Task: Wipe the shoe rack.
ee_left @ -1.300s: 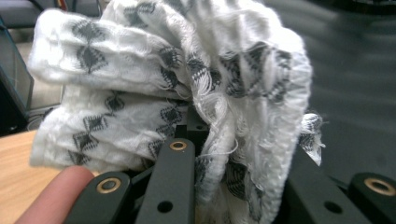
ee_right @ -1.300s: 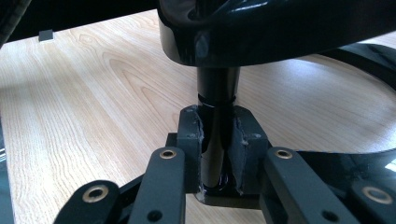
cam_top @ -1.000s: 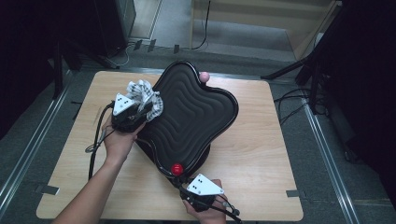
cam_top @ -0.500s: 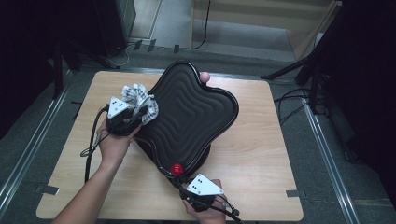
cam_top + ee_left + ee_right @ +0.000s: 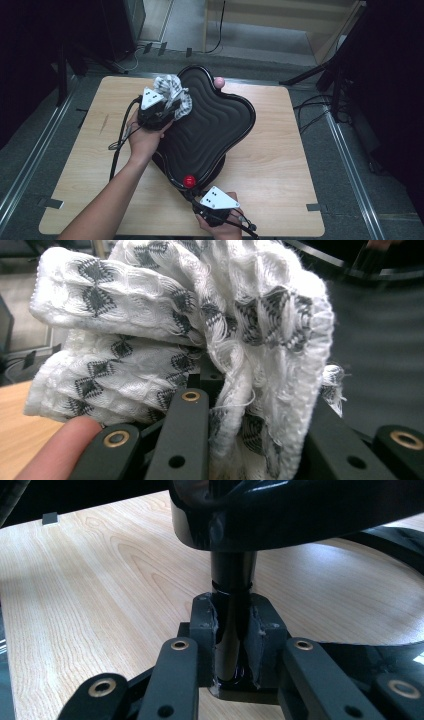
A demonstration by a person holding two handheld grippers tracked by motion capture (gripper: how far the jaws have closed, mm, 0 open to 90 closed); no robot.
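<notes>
Item: black tray [image 5: 210,130], wavy-edged, with a ribbed top and glossy rim. It stood at the middle of the wooden table [image 5: 280,165], with a red knob [image 5: 189,181] at its 6 o'clock edge and a pink knob [image 5: 218,81] at its 12 o'clock edge.

Item: white cloth [image 5: 172,92] with a dark diamond pattern, bunched up. It sat at the tray's 10 o'clock edge, over the rim. The left gripper view showed its folds [image 5: 200,340] spilling over and between the jaws.

Left gripper [image 5: 167,107]: held in the person's left hand [image 5: 145,137] at 10 o'clock of the tray, jaws clamped on the cloth.

Right gripper [image 5: 200,197]: held at the table's 6 o'clock edge, just below the red knob. In the right gripper view its jaws were closed on a black post [image 5: 231,625] under the tray's rim.
</notes>
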